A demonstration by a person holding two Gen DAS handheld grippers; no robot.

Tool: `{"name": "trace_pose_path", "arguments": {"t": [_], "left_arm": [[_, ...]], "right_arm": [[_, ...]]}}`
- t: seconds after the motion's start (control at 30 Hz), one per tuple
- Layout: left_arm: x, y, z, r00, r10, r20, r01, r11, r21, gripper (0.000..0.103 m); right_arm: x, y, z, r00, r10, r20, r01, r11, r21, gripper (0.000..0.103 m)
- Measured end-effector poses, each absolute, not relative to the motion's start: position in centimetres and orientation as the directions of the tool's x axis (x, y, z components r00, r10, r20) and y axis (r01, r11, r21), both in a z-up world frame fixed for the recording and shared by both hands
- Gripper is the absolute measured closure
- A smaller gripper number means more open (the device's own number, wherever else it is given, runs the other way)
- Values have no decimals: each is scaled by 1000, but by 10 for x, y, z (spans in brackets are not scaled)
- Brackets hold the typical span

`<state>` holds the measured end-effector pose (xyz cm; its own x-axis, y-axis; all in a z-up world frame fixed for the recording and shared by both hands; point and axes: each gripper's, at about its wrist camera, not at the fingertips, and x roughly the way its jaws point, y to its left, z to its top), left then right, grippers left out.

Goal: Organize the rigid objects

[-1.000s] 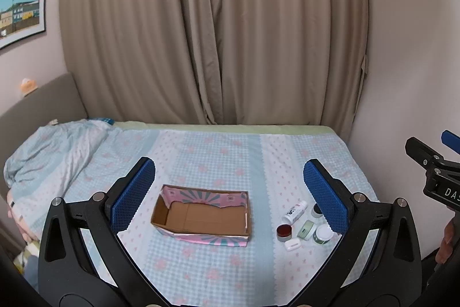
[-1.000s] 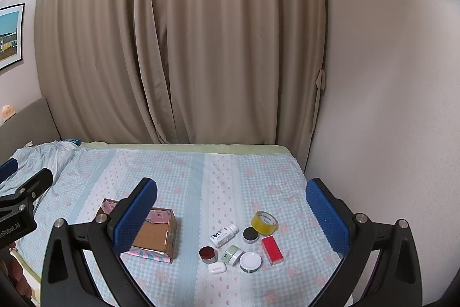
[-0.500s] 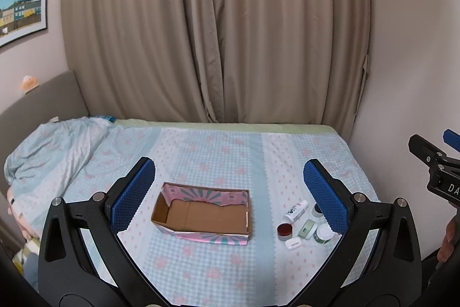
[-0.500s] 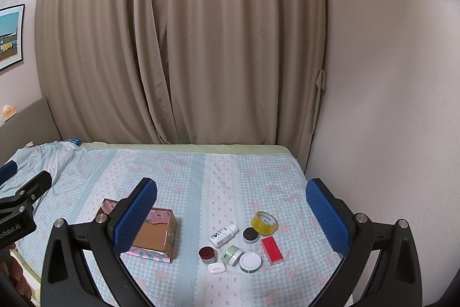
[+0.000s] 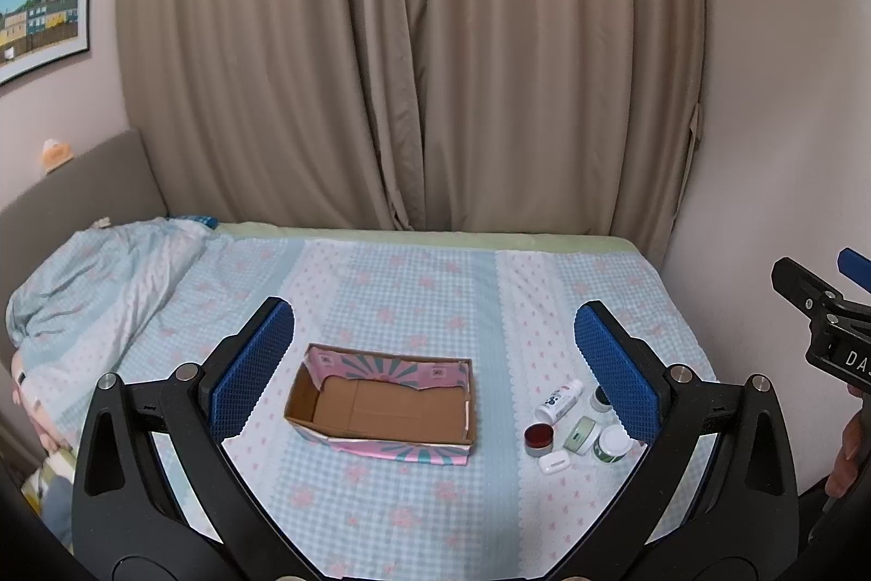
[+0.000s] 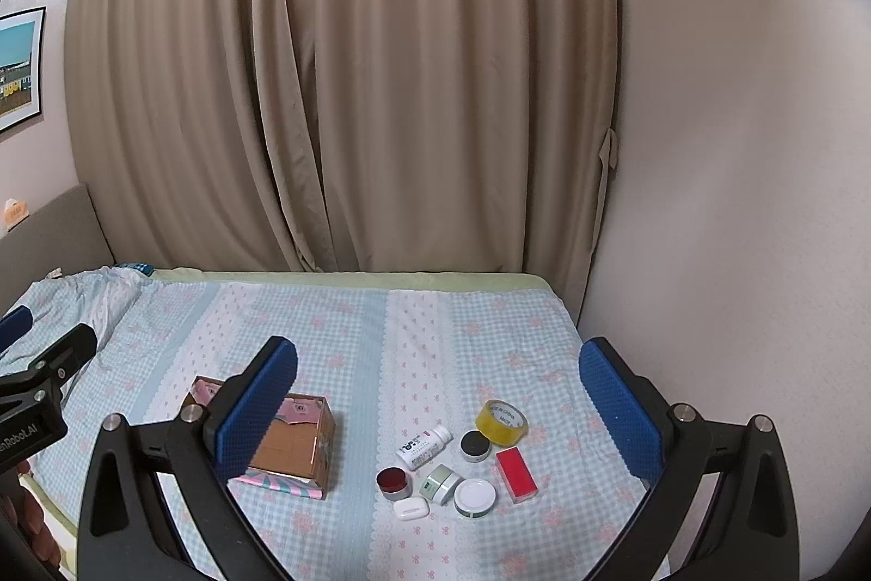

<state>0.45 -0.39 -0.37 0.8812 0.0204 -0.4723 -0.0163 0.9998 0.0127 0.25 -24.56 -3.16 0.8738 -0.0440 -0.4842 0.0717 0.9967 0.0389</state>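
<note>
An empty pink-sided cardboard box (image 5: 381,412) (image 6: 296,445) lies on the bed. To its right sits a cluster of small items: a white bottle (image 6: 424,446) (image 5: 558,400), a dark red jar (image 6: 393,481) (image 5: 539,439), a white case (image 6: 411,508), a green-white jar (image 6: 442,483), a white-lidded jar (image 6: 475,497), a black-lidded jar (image 6: 475,446), a yellow tape roll (image 6: 501,422) and a red box (image 6: 516,475). My left gripper (image 5: 435,374) is open, held high above the box. My right gripper (image 6: 438,417) is open above the cluster. Neither holds anything.
The bed (image 5: 403,287) has a blue checked sheet; a rumpled duvet (image 5: 92,287) lies at its left. Beige curtains (image 5: 413,53) hang behind, a wall (image 6: 735,200) borders the right side, and a grey headboard (image 5: 71,194) stands at left.
The left wrist view has drifted slightly, the room shifting a little to the right. Both grippers stay open and the objects have not moved.
</note>
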Motion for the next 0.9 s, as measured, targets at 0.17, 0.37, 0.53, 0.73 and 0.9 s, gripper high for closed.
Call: {"name": "trace_pose_path", "arguments": {"t": [0.17, 0.37, 0.53, 0.73, 0.9], "left_arm": [[8, -3, -7, 882, 7, -471, -20, 1000, -21, 1], [20, -5, -13, 868, 9, -497, -14, 1000, -7, 1], [45, -14, -34, 837, -19, -547, 7, 1000, -25, 1], [87, -43, -98, 735, -77, -674, 24, 996, -87, 1], [124, -72, -178, 602, -81, -794, 12, 996, -92, 1]], "right_arm": [[2, -246, -33, 873, -42, -486, 70, 997, 40, 0], [3, -246, -35, 870, -42, -491, 69, 997, 37, 0], [17, -254, -41, 846, -40, -532, 80, 995, 53, 0], [49, -288, -80, 771, -25, -636, 126, 985, 114, 0], [82, -328, -143, 688, -4, -725, 195, 964, 179, 0]]}}
